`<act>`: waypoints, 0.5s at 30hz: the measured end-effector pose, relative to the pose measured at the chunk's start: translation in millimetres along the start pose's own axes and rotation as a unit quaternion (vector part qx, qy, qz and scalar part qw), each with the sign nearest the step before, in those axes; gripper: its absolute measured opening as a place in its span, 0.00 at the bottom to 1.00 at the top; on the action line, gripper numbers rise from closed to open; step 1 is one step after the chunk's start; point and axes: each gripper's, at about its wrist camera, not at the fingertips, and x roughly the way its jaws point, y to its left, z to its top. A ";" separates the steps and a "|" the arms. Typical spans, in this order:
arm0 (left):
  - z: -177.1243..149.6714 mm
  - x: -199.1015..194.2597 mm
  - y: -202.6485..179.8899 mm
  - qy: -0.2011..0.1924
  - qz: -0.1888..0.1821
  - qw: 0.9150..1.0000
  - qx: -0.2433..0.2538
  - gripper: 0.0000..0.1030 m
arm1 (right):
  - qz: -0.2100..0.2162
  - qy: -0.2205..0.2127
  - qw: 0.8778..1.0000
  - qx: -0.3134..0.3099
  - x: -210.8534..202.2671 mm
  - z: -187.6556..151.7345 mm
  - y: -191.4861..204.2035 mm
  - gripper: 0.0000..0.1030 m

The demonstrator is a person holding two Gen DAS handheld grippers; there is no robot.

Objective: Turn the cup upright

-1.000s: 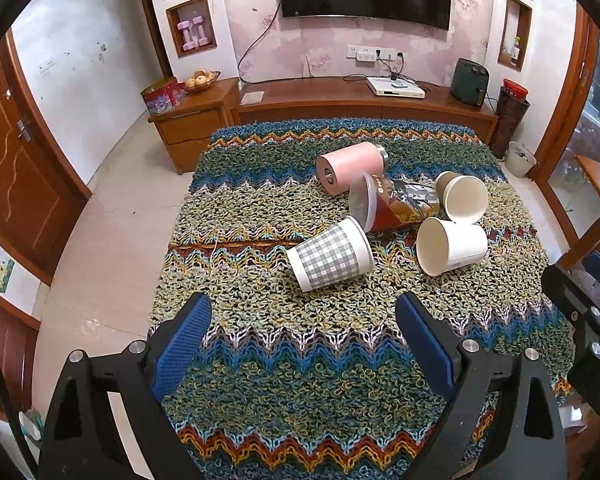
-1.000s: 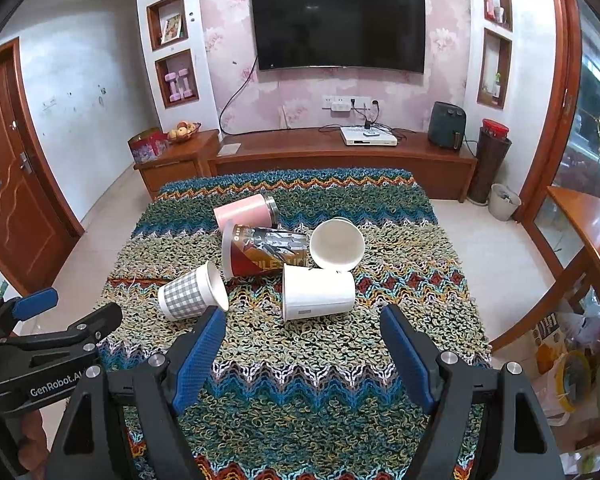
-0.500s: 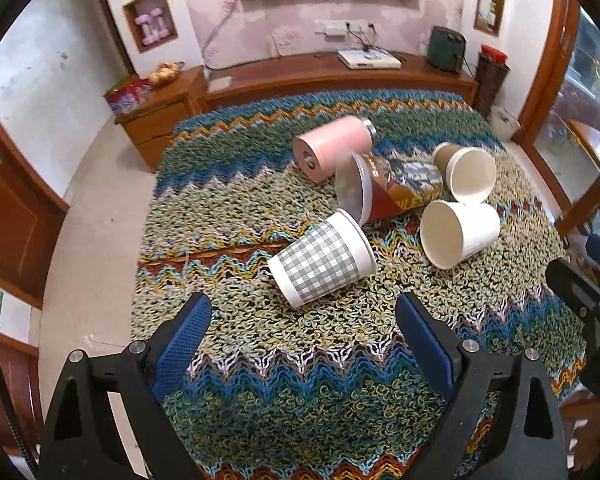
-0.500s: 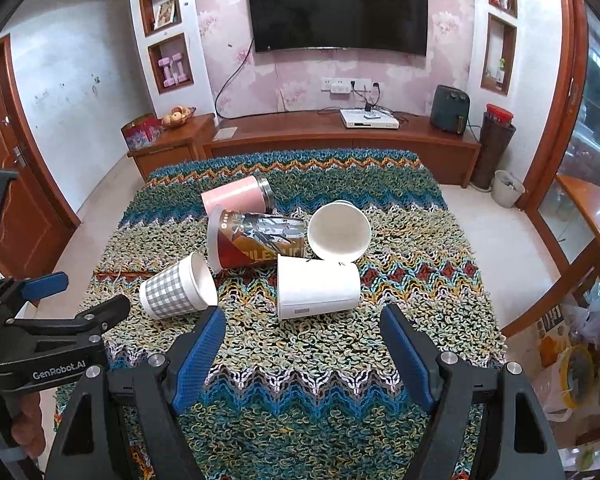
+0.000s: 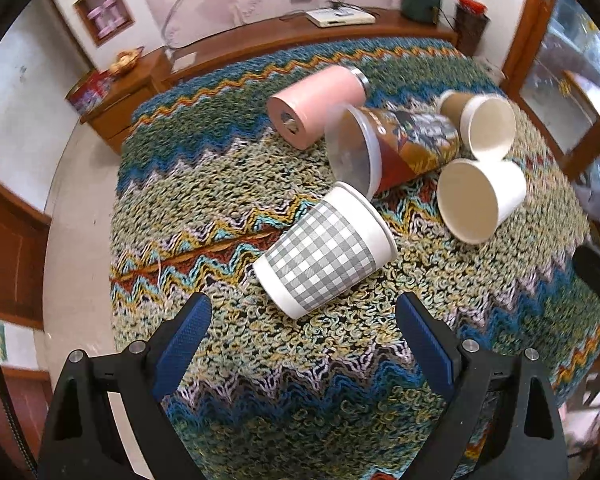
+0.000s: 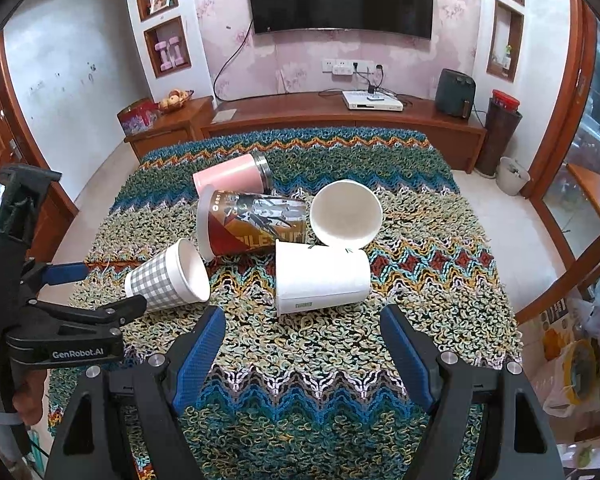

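Observation:
Several cups lie on their sides on a knitted zigzag cloth (image 5: 300,380). A grey checked paper cup (image 5: 324,254) lies nearest my left gripper (image 5: 302,330), which is open and empty just short of its base. The cup also shows in the right wrist view (image 6: 168,278), mouth facing right. A white paper cup (image 6: 320,278) lies just beyond my open, empty right gripper (image 6: 302,334). Behind are a brown printed cup with a clear lid (image 6: 252,226), a pink tumbler (image 6: 230,178) and another white cup (image 6: 346,214).
The left gripper (image 6: 60,316) appears at the left of the right wrist view, beside the checked cup. A wooden TV cabinet (image 6: 340,120) stands behind the table. A wooden side table (image 6: 588,216) stands to the right. Floor lies left of the cloth edge.
My left gripper has moved forward and down toward the checked cup, which now looms larger between its fingers. My right gripper has edged closer to the white cup. The cups have not moved.

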 end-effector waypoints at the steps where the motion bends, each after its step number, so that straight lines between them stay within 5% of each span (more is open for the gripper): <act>1: 0.7 3.6 -2.3 0.003 0.002 1.000 0.011 0.92 | 0.000 0.001 1.000 0.000 1.6 -0.2 0.5 0.78; 15: 14.7 44.0 -14.9 0.029 0.013 0.996 0.086 0.91 | -0.002 0.022 1.000 0.000 21.5 -3.2 1.2 0.78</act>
